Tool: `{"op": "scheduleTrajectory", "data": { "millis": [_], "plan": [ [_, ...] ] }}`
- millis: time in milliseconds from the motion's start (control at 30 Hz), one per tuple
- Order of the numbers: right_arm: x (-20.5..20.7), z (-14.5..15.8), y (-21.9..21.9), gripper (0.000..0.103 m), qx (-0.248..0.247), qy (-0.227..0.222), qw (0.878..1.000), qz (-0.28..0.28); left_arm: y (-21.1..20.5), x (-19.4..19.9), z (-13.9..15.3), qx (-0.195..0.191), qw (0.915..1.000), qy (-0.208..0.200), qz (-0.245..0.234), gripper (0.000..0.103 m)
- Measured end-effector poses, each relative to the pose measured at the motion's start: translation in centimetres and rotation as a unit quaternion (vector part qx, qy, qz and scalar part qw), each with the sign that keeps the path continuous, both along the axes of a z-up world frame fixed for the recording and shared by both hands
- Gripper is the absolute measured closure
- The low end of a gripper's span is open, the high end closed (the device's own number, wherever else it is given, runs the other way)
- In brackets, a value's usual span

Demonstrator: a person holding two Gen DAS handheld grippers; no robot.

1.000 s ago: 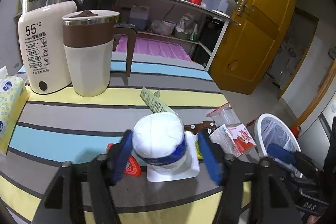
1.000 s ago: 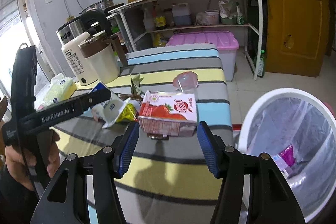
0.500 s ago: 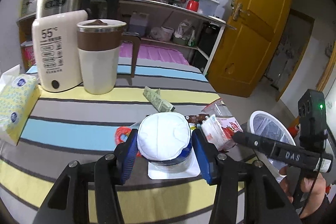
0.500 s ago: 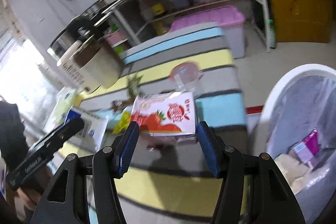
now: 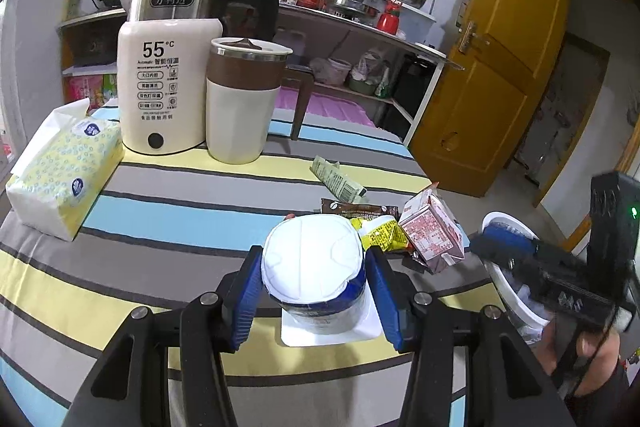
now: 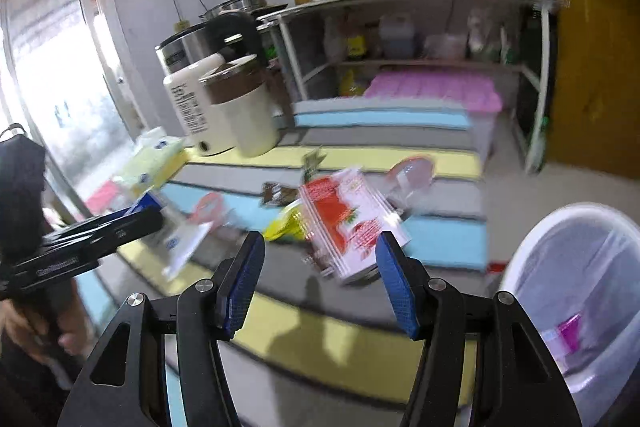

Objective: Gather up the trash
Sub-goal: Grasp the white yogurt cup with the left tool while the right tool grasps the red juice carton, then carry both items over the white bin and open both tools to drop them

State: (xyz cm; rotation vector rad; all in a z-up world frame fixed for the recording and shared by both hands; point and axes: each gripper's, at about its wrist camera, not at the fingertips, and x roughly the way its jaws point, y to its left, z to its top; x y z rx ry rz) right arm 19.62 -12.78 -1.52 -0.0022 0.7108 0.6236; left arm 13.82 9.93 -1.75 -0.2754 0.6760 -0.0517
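My left gripper [image 5: 314, 291] is shut on a white yogurt cup [image 5: 314, 269] with a blue band, its blue pads against both sides, just above the striped tablecloth [image 5: 168, 219]. My right gripper [image 6: 320, 279] is open and empty; a red strawberry milk carton [image 6: 352, 223] lies on the table just beyond its pads. The carton also shows in the left wrist view [image 5: 432, 235]. A white trash bin [image 6: 576, 291] with a clear liner stands off the table's right edge. A yellow wrapper [image 5: 380, 235], a brown sachet [image 5: 360, 209] and a green packet [image 5: 338, 181] lie near the carton.
A white kettle [image 5: 166, 91], a brown-and-cream mug [image 5: 242, 103] and a tissue pack [image 5: 66, 175] stand on the table's far left. A clear plastic cup [image 6: 410, 173] lies by the far edge. A shelf rack [image 6: 420, 39] and a yellow door [image 5: 492, 67] stand behind.
The left gripper closed on the yogurt cup and lifted it slightly. The right gripper swung back with its jaws open; the milk carton now lies tilted on the table beyond it.
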Motion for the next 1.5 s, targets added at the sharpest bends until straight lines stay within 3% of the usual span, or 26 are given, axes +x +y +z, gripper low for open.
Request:
{"op": "scheduleTrajectory", "data": {
  "millis": [67, 267, 467, 567, 900, 967, 1100, 1500],
  "plan": [
    [1.2, -0.2, 0.1, 0.044, -0.021, -0.009, 1.000, 0.001, -0.2, 0.1, -0.2, -0.002, 1.0000, 0.001, -0.004, 0.052],
    [4.0, -2.1, 0.8, 0.044, -0.053, 0.019, 0.998, 0.041, -0.7, 0.3, -0.6, -0.004, 0.9999, 0.004, -0.015, 0.052],
    [3.5, -1.8, 1.0, 0.044, -0.049, 0.026, 0.996, 0.075, -0.9, 0.4, -0.8, -0.005, 0.9998, 0.006, -0.019, 0.052],
    [3.3, -1.2, 1.2, 0.044, -0.072, -0.007, 0.995, 0.068, -0.9, 0.5, -0.8, -0.005, 0.9997, 0.006, -0.021, 0.052],
    [4.7, -2.5, 2.3, 0.042, -0.109, 0.022, 0.985, 0.132, -0.9, 0.4, -0.8, -0.007, 0.9997, 0.006, -0.025, 0.052],
    [4.8, -2.9, 2.6, 0.042, -0.120, 0.028, 0.984, 0.127, -1.0, 0.4, -0.9, -0.008, 0.9996, 0.008, -0.025, 0.052],
    [4.6, -3.1, 2.3, 0.046, -0.096, 0.054, 0.988, 0.110, -1.4, 0.2, -0.8, -0.007, 0.9996, 0.008, -0.027, 0.052],
    [-0.9, 0.0, -0.6, 0.047, -0.036, 0.028, 0.999, 0.018, -3.0, -1.2, 0.7, 0.006, 0.9996, -0.010, -0.026, 0.052]
  ]
}}
